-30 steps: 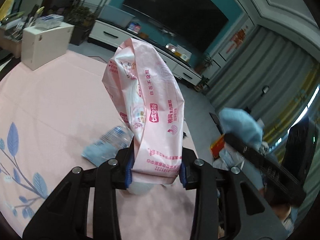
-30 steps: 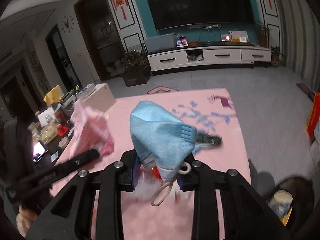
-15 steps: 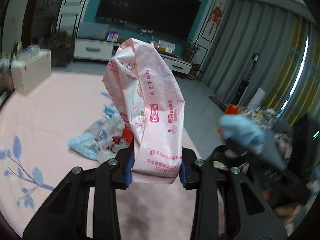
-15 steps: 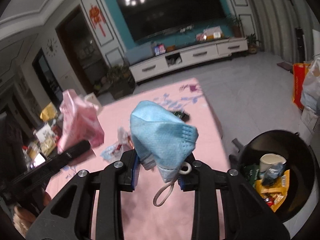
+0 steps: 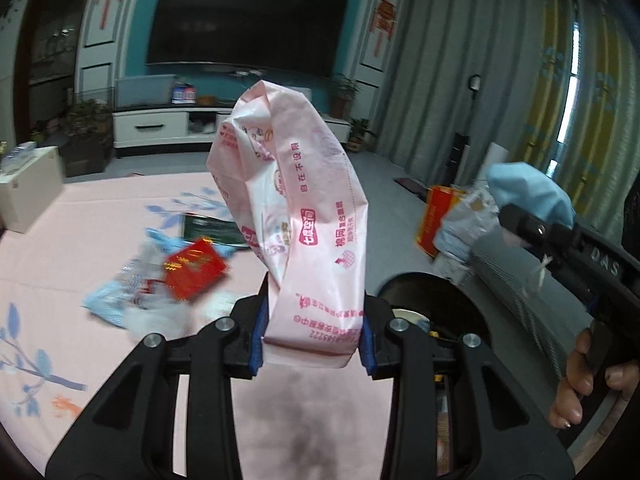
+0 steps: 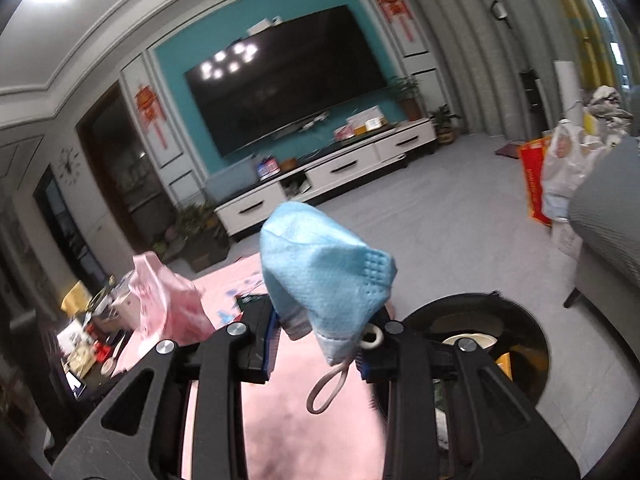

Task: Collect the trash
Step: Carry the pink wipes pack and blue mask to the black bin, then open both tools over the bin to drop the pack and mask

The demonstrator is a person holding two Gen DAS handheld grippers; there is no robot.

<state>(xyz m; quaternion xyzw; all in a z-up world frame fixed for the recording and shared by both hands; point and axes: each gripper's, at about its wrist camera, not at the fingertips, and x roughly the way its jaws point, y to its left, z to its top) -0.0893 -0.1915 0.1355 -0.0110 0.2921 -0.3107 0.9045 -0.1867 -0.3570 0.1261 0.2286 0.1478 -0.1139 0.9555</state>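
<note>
A pink plastic wrapper [image 5: 304, 216] with red printed characters is clamped between the two fingers of the left gripper [image 5: 311, 338]; it stands up from the blue pads and folds over at its top. In the right wrist view the same wrapper is seen at the left, above the edge of the pink tablecloth [image 6: 280, 432].

A light blue face mask [image 6: 324, 276] is pinched by the right gripper [image 6: 316, 350], and its white ear loop [image 6: 326, 388] hangs down in front of the fingers. In the left wrist view the mask is seen at the far right, at the tip of the other tool, and a hand [image 5: 580, 384] is closed around that tool's handle.

A round black trash bin [image 6: 516, 320] is seen on the grey floor, just beside the table edge and below both grippers. Some items are already lying inside it, among them a pale round container and something yellow.

On the tablecloth more trash is left: a red packet [image 5: 194, 268], crumpled blue and clear wrappers [image 5: 120, 300] touching it, and a dark green flat packet [image 5: 212, 230] behind them. These are blurred.
</note>
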